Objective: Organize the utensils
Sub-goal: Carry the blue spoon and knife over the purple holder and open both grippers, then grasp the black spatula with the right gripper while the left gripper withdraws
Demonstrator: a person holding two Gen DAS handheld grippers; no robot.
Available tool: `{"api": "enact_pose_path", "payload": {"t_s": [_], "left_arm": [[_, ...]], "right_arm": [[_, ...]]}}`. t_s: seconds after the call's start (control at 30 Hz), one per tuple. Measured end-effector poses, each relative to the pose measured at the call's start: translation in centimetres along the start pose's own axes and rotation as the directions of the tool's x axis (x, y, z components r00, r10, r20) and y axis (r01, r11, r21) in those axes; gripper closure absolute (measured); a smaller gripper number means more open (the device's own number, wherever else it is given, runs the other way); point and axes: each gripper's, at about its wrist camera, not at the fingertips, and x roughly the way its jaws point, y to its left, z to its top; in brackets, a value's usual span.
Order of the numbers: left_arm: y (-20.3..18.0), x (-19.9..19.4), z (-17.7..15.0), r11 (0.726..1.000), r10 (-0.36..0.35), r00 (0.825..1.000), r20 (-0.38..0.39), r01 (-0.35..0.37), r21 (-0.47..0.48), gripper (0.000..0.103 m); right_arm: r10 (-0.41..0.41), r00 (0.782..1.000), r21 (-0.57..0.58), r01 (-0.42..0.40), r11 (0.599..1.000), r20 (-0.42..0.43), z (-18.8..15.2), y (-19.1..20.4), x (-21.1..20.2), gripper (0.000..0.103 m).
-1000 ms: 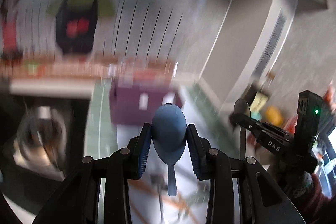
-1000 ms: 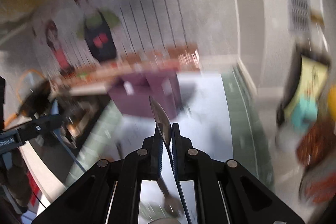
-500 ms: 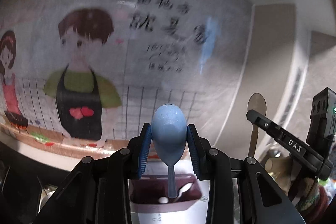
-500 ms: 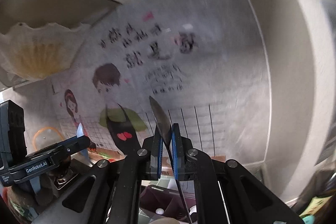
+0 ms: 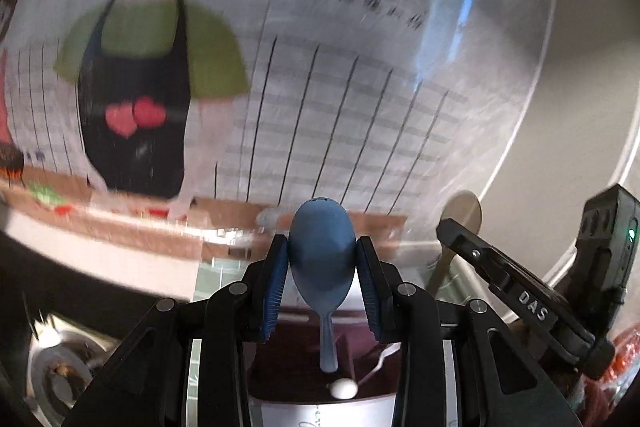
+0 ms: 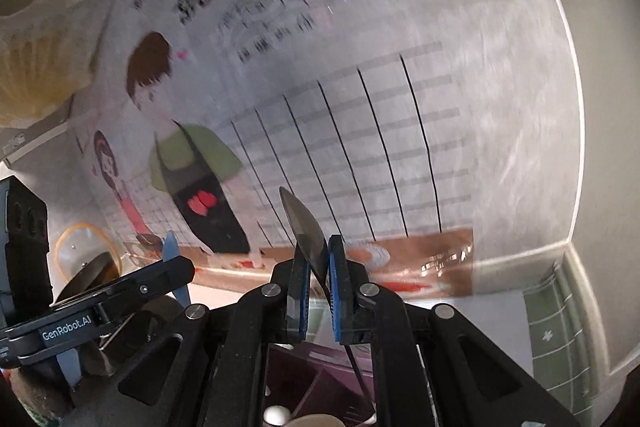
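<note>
My left gripper is shut on a blue spoon, bowl up, handle hanging down over a purple utensil holder that holds white utensils. My right gripper is shut on a metal spoon, seen edge-on, its handle running down over the same purple holder. The right gripper and its spoon show at the right of the left wrist view. The left gripper with the blue spoon shows at the left of the right wrist view.
A wall poster of a cartoon cook fills the background. A metal pot sits at lower left. A pan lid with an orange rim stands at left. A green tiled counter lies at right.
Both grippers have tilted down a little, so the purple holder shows more below the spoons. The grips on both spoons are unchanged.
</note>
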Motion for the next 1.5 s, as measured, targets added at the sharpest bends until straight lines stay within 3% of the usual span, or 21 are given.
{"api": "enact_pose_path", "payload": {"t_s": [0.1, 0.17, 0.2, 0.23, 0.47, 0.67, 0.83, 0.93, 1.07, 1.17, 1.37, 1.5], "left_arm": [[0.9, 1.4, -1.2, 0.998, -0.028, 0.998, -0.054, 0.025, -0.05, 0.066], [1.0, 1.7, -2.0, 0.999, -0.023, 0.996, -0.083, 0.019, -0.05, 0.057], [1.0, 1.5, -2.2, 0.999, -0.014, 0.996, -0.086, 0.01, -0.046, 0.048], [0.9, 1.0, -2.5, 0.999, -0.014, 0.996, -0.085, 0.01, -0.045, 0.046], [-0.1, -6.0, -4.5, 0.998, 0.039, 0.997, -0.065, -0.041, -0.038, 0.037], [-1.1, -11.0, -9.2, 0.997, 0.079, 0.99, -0.114, -0.079, 0.009, 0.033], [0.1, -12.6, -14.1, 0.996, 0.073, 0.973, -0.219, -0.082, -0.03, 0.033], [1.2, -13.5, -16.8, 0.988, 0.141, 0.962, -0.232, -0.153, -0.037, 0.033], [3.6, -14.5, -19.3, 0.967, 0.159, 0.95, -0.269, -0.205, -0.15, 0.033], [4.6, -15.1, -20.2, 0.956, 0.175, 0.943, -0.283, -0.231, -0.18, 0.033], [5.0, -16.3, -21.3, 0.952, 0.2, 0.936, -0.291, -0.255, -0.167, 0.032], [5.2, -16.9, -22.2, 0.953, 0.198, 0.933, -0.299, -0.255, -0.164, 0.033]], "right_arm": [[0.003, 0.995, 0.017, -0.001, 1.0, -0.095, -1.9, -0.8, 0.7, 0.088], [-0.023, 0.992, 0.015, 0.025, 1.0, -0.125, -2.9, -1.1, 0.2, 0.079], [-0.052, 0.991, 0.005, 0.053, 0.999, -0.124, -3.2, -1.2, -0.6, 0.079], [-0.07, 0.99, -0.003, 0.07, 0.998, -0.123, -3.3, -1.2, -1.2, 0.079], [-0.147, 0.987, -0.101, 0.14, 0.985, -0.07, -3.7, -0.2, -9.3, 0.078], [-0.178, 0.97, -0.19, 0.146, 0.971, -0.165, -6.2, 1.0, -13.4, 0.077], [-0.215, 0.934, -0.289, 0.13, 0.948, -0.286, -10.7, 1.6, -14.4, 0.077], [-0.211, 0.904, -0.296, 0.1, 0.95, -0.371, -13.5, 1.9, -14.2, 0.077], [-0.128, 0.872, -0.235, 0.015, 0.972, -0.473, -17.2, 3.5, -13.6, 0.077], [-0.046, 0.841, -0.162, -0.051, 0.985, -0.539, -19.3, 5.0, -12.3, 0.077], [-0.056, 0.806, -0.048, 0.034, 0.998, -0.59, -21.5, 5.7, -8.5, 0.077], [-0.095, 0.803, -0.034, 0.093, 0.995, -0.588, -22.4, 6.5, -7.1, 0.077]]}}
